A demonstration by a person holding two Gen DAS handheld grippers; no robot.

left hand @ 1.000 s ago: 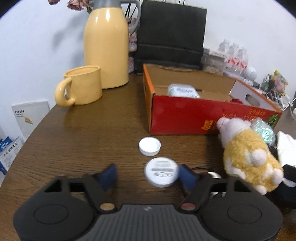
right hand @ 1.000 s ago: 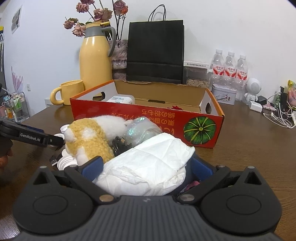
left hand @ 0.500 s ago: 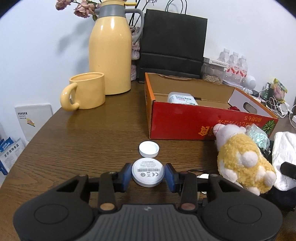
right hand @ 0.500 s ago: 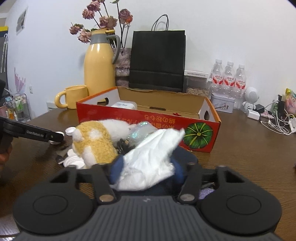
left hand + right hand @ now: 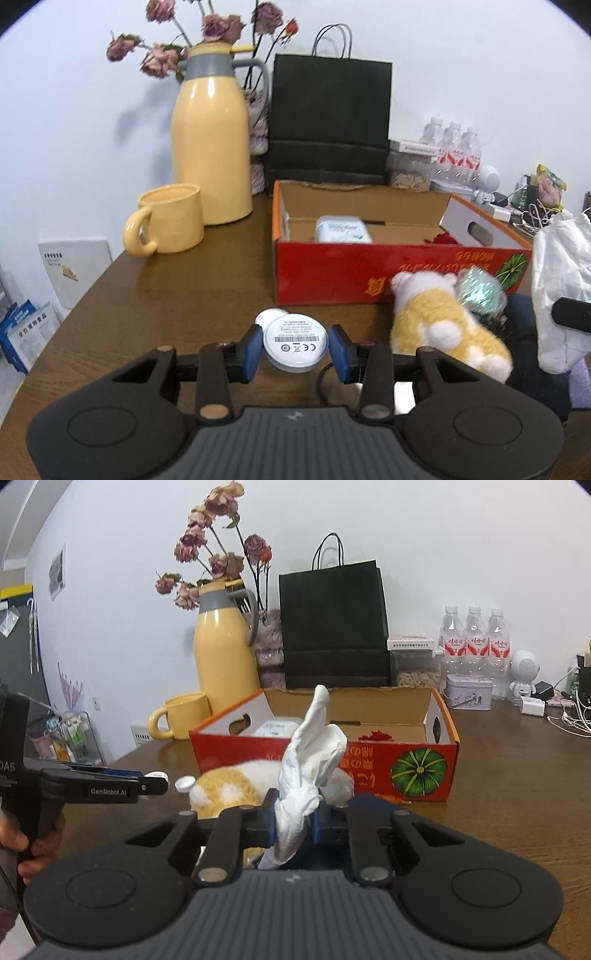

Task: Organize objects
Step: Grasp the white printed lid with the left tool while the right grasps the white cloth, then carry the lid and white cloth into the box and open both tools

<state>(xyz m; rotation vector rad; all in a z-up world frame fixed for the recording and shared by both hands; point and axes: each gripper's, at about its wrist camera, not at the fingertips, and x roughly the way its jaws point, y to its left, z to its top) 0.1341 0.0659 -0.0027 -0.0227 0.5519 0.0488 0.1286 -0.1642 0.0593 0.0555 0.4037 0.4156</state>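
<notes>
Both grippers have just closed and lifted: left gripper (image 5: 295,349) pinches white disc (image 5: 295,346), right gripper (image 5: 293,821) pinches tissue (image 5: 310,764). Keep the grips firm, carry to red box (image 5: 369,273) at centre frame.

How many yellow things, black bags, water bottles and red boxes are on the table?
Yellow things: 3, the jug, the mug and the yellow-and-white plush toy
Black paper bags: 1
Water bottles: 3
Red boxes: 1
Total: 8
</notes>
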